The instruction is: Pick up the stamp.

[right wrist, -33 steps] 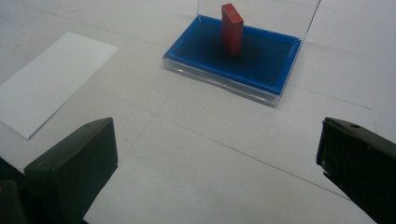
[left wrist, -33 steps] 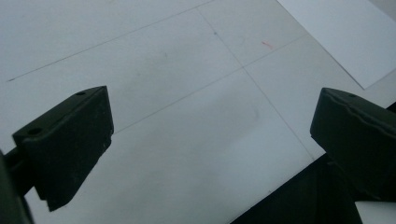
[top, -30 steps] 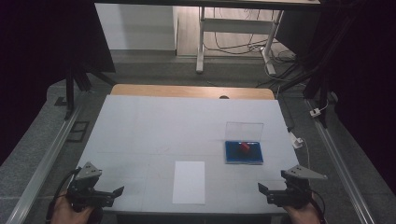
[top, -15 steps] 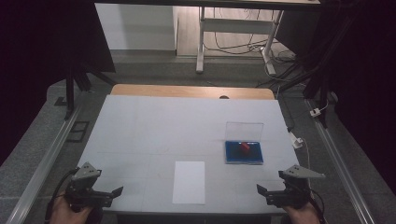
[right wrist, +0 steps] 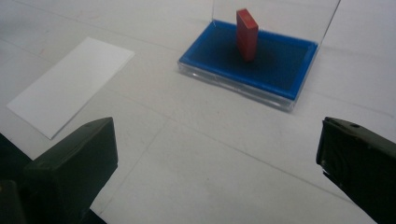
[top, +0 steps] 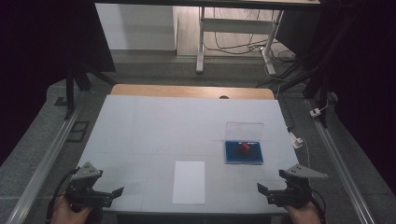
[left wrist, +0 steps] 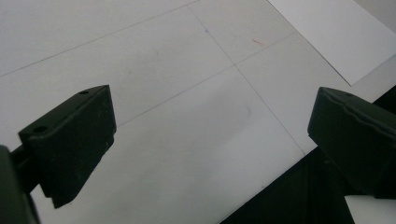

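Right gripper view reveals red block standing upright.

One red block, one blue-lined clear case, one white sheet, two tools.

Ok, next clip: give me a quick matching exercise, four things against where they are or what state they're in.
Things:
1. red block
2. white sheet of paper
3. clear lid
4. left gripper

Places or states:
A. lying flat on the table near its front edge, between the two grippers
B. open, at the table's front left corner, holding nothing
C. standing upright on the blue lining of the case
D. raised upright at the far edge of the case

Pairs: 1-C, 2-A, 3-D, 4-B
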Action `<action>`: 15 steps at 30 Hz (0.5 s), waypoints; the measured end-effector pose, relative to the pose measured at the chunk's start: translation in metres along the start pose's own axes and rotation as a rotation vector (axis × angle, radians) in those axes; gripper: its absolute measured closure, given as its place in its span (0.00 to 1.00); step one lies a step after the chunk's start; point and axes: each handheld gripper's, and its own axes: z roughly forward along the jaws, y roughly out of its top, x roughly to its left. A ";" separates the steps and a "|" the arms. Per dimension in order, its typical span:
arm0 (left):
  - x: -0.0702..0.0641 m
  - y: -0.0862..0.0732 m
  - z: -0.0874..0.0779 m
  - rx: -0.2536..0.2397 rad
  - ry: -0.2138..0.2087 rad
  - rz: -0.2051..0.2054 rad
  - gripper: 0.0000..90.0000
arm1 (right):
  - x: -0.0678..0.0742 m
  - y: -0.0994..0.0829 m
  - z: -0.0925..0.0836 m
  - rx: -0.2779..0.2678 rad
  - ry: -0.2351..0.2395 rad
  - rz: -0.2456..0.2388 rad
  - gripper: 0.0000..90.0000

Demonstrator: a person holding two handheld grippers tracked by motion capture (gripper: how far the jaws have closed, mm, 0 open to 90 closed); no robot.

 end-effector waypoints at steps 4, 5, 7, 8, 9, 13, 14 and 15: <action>0.000 0.000 0.000 0.002 -0.003 0.002 0.02 | 0.001 0.003 0.000 -0.012 0.008 -0.013 0.00; 0.000 0.000 0.000 0.002 -0.004 -0.002 0.02 | 0.001 0.003 0.001 -0.011 0.008 -0.016 0.00; 0.000 0.000 0.000 0.002 -0.004 -0.004 0.02 | 0.002 0.004 0.002 -0.003 0.004 -0.029 0.00; 0.000 0.000 0.000 0.002 -0.004 -0.005 0.02 | 0.002 0.005 0.003 -0.004 0.004 -0.037 0.00; 0.000 0.000 0.000 0.002 -0.004 -0.003 0.02 | 0.003 0.006 0.003 -0.003 0.000 -0.043 0.00; -0.001 0.000 0.001 0.006 -0.004 0.006 0.02 | 0.005 0.010 0.006 -0.004 0.001 -0.074 0.00; -0.001 0.000 0.001 0.005 -0.004 0.006 0.02 | 0.005 0.011 0.007 -0.016 0.004 -0.083 0.00; -0.001 0.000 0.000 0.003 -0.002 0.006 0.02 | 0.005 0.012 0.008 -0.025 0.006 -0.092 0.00</action>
